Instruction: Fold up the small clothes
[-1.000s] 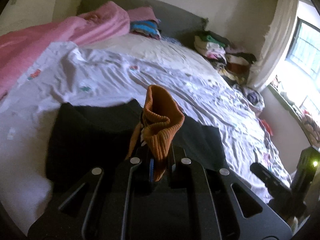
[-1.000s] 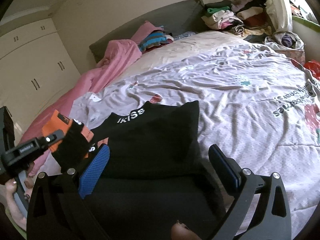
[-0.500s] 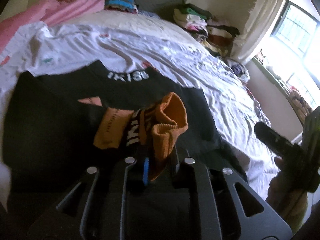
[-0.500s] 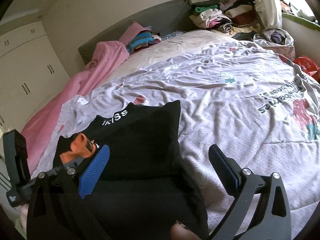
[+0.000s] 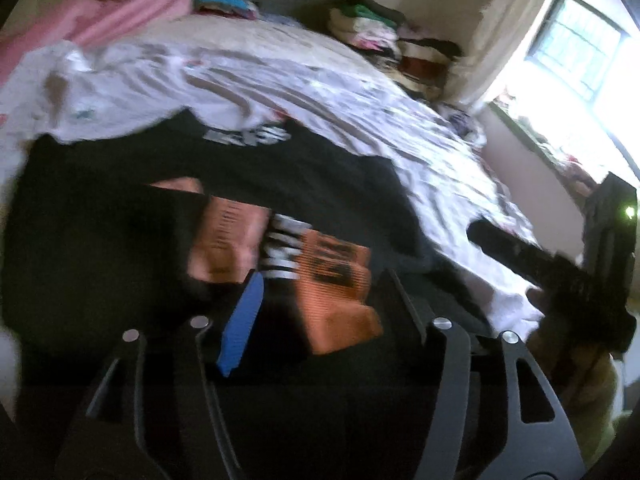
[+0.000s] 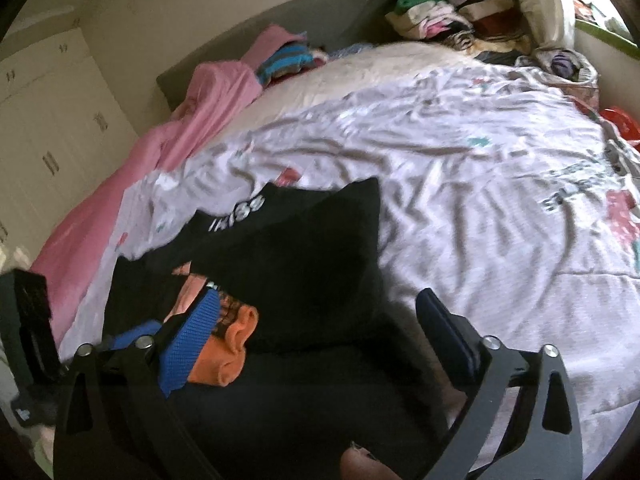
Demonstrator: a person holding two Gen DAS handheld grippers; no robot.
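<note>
Your left gripper (image 5: 320,300) is spread open, the orange sock (image 5: 332,280) lying loose between its fingers on the black garment (image 6: 312,264). Your right gripper (image 6: 320,340) gapes too, empty. Sweep carelessly and you'll likely undo the sock's fold.

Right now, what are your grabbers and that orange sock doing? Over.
Left gripper open. Right gripper open, empty. Orange sock lying on the black shirt. Nothing blocking it.
</note>
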